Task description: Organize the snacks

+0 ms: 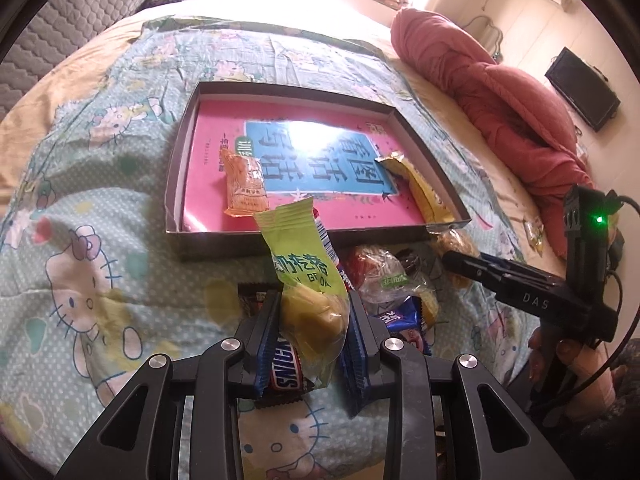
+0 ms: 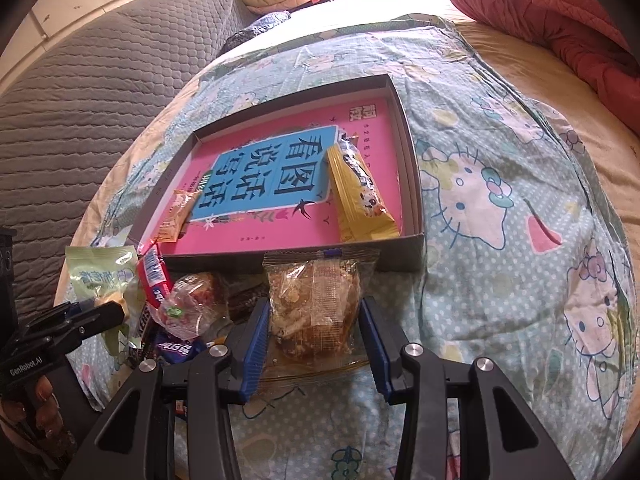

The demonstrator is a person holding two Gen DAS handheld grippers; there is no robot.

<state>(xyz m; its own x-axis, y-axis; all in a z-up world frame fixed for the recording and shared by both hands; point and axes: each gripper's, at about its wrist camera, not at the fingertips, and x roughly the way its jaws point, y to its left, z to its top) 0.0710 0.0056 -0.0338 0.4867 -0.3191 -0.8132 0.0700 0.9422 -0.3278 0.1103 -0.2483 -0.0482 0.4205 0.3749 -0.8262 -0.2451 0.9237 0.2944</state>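
Left wrist view. Gripping a light green plastic snack packet [image 1: 304,268] between the blue-padded fingers of the left gripper [image 1: 314,320], jaws closed on the lower, bulging end where the yellow cake sits. Holding it upright, top seal pointing to 12 o'clock, probably for lifting it clear of the heap and carrying it over the near wall of the shallow grey cardboard box [image 1: 176,184]. Lying inside already, on the pink book cover [image 1: 352,216] lining the bottom: a small orange foil sachet [image 1: 244,186] at 11 o'clock from the fingers and a long yellow wrapped bar [image 1: 424,188] at 1 o'clock, along the right wall. Waiting below and beside the fingers, a brown Snickers bar [image 1: 286,368] and a heap of mixed wrapped sweets [image 1: 384,276] on the Hello Kitty printed bedsheet [image 1: 80,272]. Reaching in from 3 o'clock, the right gripper [image 1: 460,264]; impossible to tell its opening here.

Right wrist view. Straddling a clear plastic pack of brown crispy cake [image 2: 316,304] with the right gripper [image 2: 316,344], fingers parted and standing on both sides, the left pad seeming to touch, the right one apart, so not yet squeezing. Lying flat just before the box wall, at 12 o'clock. Seeming the next piece for the box.
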